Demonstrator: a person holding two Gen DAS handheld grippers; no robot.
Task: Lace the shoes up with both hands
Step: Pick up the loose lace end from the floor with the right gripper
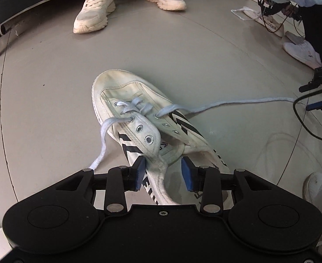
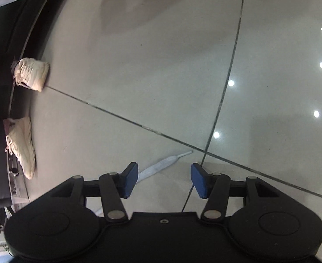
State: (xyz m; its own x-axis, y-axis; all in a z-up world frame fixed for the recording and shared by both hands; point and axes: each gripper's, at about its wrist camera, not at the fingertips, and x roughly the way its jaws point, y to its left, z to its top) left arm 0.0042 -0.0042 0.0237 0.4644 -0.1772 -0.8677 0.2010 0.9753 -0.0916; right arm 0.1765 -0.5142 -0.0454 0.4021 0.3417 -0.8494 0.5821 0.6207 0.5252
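Note:
A white canvas shoe (image 1: 139, 118) with black stripes lies on the grey floor, toe pointing away. A pale blue lace (image 1: 136, 107) is threaded through its front eyelets. One lace end (image 1: 101, 144) hangs off the left side; the other end (image 1: 237, 102) runs far right across the floor. My left gripper (image 1: 164, 172) is open, its blue pads straddling the shoe's tongue and collar near the heel. My right gripper (image 2: 164, 180) is open and empty above the floor, with the lace tip (image 2: 161, 164) lying between its pads.
A seated person's two cream sneakers (image 1: 95, 8) rest at the back by a dark bench. Another person crouches at the far right (image 1: 303, 4) with shoes and cables. A black cable (image 1: 310, 122) lies at the right. Another white shoe (image 1: 321, 195) shows at the lower right.

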